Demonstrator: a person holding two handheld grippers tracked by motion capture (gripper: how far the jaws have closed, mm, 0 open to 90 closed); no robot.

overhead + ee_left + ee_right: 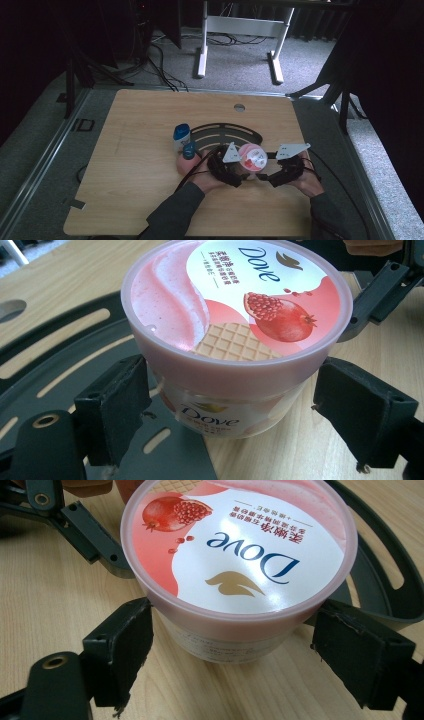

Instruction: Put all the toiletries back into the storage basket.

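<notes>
Left gripper view: we see the left gripper (232,405) straddling the jar (235,325), one pad (117,400) touching the lower wall under the lid rim, the other pad (362,412) just clear of it. We log the jaws as apart, not clamped. In the right gripper view the right gripper (225,652) brackets the same jar (240,555) from the opposite side; one pad (122,642) sits at the wall, the other pad (357,650) stands off. Also apart.

High view: both grippers, left (227,167) and right (280,172), meet at the jar (252,156) near the table's (140,150) front middle. The jar stands partly on the black tray (225,131), partly on bare wood.

Risks, as we judge them:
- Straddling the tray edge, the base may sit unevenly; a one-sided push could rock or tip the jar.
- Pads contact below the overhanging lid (240,300). Closing high could catch the rim and pop or skew the lid instead of holding the body.
- Both grippers closing at once may collide, jaw against jaw.
- The smooth, tapered wall may slip downward out of a light grip.

Orientation: the jar is upright, lid up, its axis vertical. It is round, so no long axis lies in the table plane. The printed logo reads upright toward the left gripper, inverted toward the right.

A blue-capped bottle (181,136) and a pink bottle (188,159) stand just left of the left gripper; a wide swing could knock them.
</notes>
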